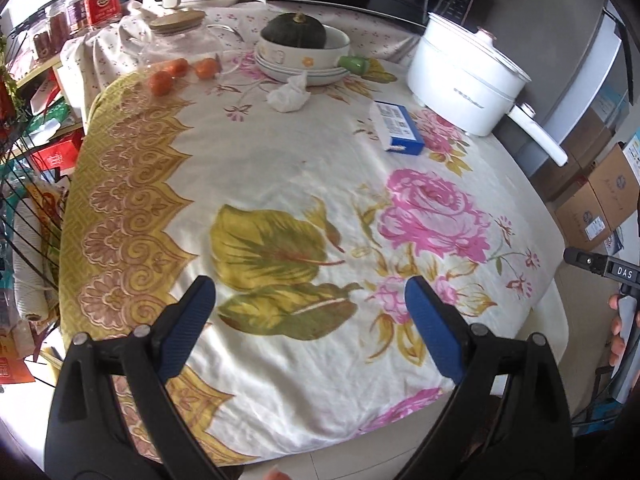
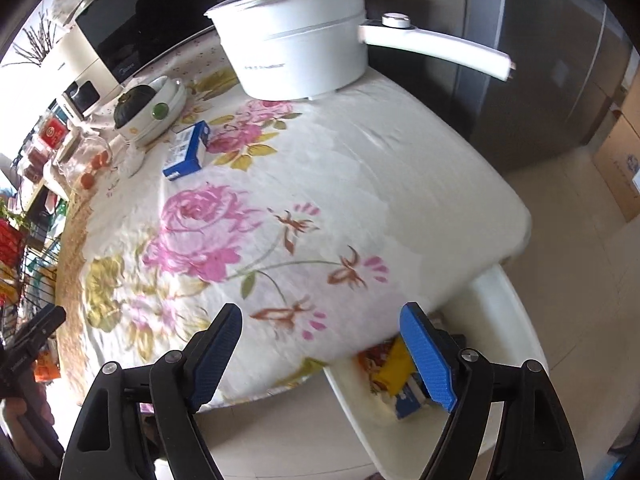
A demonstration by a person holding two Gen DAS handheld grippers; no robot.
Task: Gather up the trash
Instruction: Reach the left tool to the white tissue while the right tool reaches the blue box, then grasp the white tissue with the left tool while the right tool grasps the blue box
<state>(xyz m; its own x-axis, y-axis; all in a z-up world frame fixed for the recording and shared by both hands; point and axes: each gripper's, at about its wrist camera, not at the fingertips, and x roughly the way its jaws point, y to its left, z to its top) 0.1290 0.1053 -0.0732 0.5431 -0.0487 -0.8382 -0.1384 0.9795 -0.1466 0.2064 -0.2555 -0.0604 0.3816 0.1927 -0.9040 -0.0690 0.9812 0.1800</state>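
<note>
L gripper (image 1: 310, 300) and R gripper (image 2: 322, 320): jaws spread wide, nothing held, both above the floral tablecloth (image 1: 280, 168). Crumpled tissue (image 1: 289, 95) lies touching stacked bowls (image 1: 300, 62). Blue box (image 1: 398, 128) near white pot (image 1: 464, 80). Bin (image 2: 516, 312) w/ wrappers beside table edge.

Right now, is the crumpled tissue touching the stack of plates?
Cannot tell. In the left wrist view the crumpled tissue lies right against the front rim of the stack of plates, overlapping it, with no gap showing. It could be touching or just in front.
</note>
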